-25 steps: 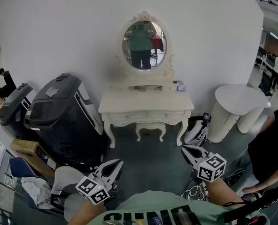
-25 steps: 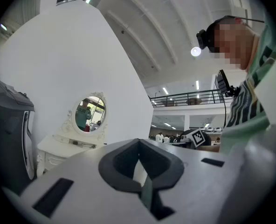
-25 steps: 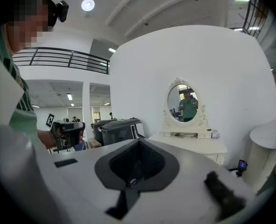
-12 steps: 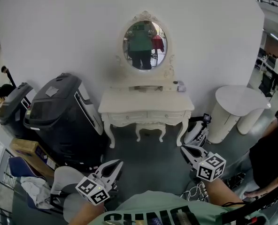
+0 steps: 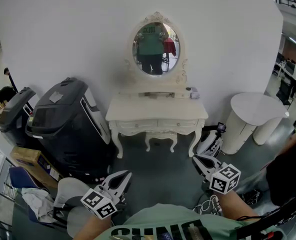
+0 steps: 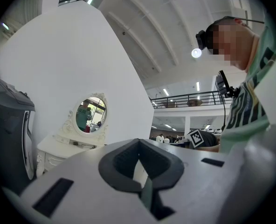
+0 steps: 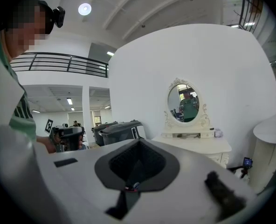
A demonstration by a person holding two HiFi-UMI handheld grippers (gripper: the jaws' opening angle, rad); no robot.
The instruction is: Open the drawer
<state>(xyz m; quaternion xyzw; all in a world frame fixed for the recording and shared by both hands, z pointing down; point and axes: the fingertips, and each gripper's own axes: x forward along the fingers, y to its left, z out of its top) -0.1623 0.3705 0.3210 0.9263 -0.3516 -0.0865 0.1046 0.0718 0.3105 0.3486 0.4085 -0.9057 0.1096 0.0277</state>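
The drawer (image 5: 177,123) sits shut in the front apron of the white dressing table (image 5: 156,110), right of centre in the head view, with a twin drawer front (image 5: 136,125) just beside it on the left, also flush. The table stands against the white wall at mid-frame. An oval mirror (image 5: 153,43) rises behind its top, and a small box (image 5: 193,93) rests at the back right corner.

To the left of the table, close to its leg, stands a big dark wheeled bin (image 5: 68,123). A second bin (image 5: 13,110) is further toward the left edge and a cardboard box (image 5: 29,157) is below them. On the right, a small white and black device (image 5: 209,141) lies on the floor by the table leg, and a round white pedestal (image 5: 250,113) stands beyond it. A person's dark sleeve (image 5: 288,170) shows at the right edge.

A stretch of grey floor (image 5: 158,166) lies between the table and both tools. The left gripper (image 5: 125,175) hangs at the lower left, well apart from the table. Its jaws are brought together at the tips, with nothing between them. The right gripper (image 5: 196,160) sits at the lower right, a little nearer the table but not touching it. Its jaws are pressed fully together and it is empty.
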